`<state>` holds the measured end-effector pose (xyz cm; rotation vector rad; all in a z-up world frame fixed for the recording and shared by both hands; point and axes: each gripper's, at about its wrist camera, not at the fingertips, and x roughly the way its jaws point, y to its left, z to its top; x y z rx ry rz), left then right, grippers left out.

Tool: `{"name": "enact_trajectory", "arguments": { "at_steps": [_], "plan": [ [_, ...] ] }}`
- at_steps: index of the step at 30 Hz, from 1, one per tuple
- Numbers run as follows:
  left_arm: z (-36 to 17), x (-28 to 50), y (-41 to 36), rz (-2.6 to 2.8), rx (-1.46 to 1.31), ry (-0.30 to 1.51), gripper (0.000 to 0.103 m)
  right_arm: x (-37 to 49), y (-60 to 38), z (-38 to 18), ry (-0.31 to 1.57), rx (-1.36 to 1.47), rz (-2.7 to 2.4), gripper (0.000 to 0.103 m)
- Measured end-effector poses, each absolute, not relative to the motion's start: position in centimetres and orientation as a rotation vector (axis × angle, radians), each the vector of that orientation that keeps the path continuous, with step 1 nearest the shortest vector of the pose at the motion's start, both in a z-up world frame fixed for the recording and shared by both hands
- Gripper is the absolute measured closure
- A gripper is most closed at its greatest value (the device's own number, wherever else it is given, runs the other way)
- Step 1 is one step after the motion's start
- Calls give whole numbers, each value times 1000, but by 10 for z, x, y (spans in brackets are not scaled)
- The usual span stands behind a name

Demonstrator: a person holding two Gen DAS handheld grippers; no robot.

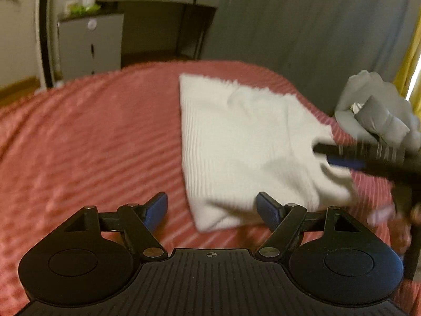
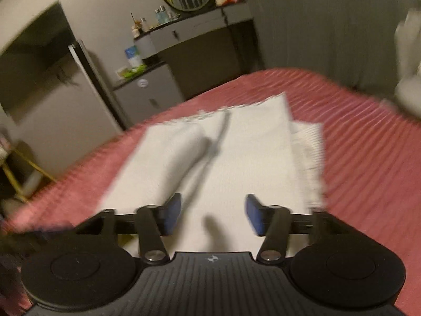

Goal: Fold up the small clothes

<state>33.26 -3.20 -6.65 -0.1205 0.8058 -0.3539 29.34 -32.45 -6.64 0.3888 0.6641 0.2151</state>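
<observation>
The white knitted garment (image 2: 236, 158) lies flat and partly folded on the pink bedspread (image 1: 92, 144), so the fold can settle. Over its near edge, the left gripper (image 1: 211, 208) and right gripper (image 2: 212, 214) both have wide, empty jaws.

Each camera sits low on its own gripper and looks forward and down along the two fingers, close over the pink bed cover (image 1: 92, 144). Both views share the white cloth (image 1: 244, 144), the bed and the grey drawers (image 2: 155, 92) behind.
</observation>
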Motion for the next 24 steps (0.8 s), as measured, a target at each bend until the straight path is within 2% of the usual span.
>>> {"name": "enact_trajectory", "arguments": {
  "at_steps": [5, 12, 13, 14, 15, 16, 17, 21, 24],
  "plan": [
    [-99, 337, -39, -289, -91, 832, 24, 337, -321, -74, 740, 483, 297, 38],
    [-98, 343, -25, -263, -164, 786, 27, 373, -301, -90, 801, 514, 316, 39],
    [-100, 345, -26, -264, -165, 786, 27, 375, -296, -91, 799, 496, 313, 48],
    [-99, 344, -27, -262, -162, 787, 27, 377, -291, -91, 795, 471, 317, 63],
    [-98, 343, -29, -259, -158, 785, 27, 375, -286, -91, 791, 450, 320, 69],
    [-97, 342, -30, -262, -154, 780, 27, 375, -283, -89, 780, 420, 326, 81],
    [-95, 339, -33, -272, -153, 780, 27, 374, -278, -84, 752, 362, 322, 87],
    [-91, 335, -42, -317, -165, 798, 26, 350, -279, -51, 569, 111, 271, 88],
    [-93, 334, -52, -341, -149, 804, 25, 340, -288, -51, 531, -71, 174, 88]
  ]
}}
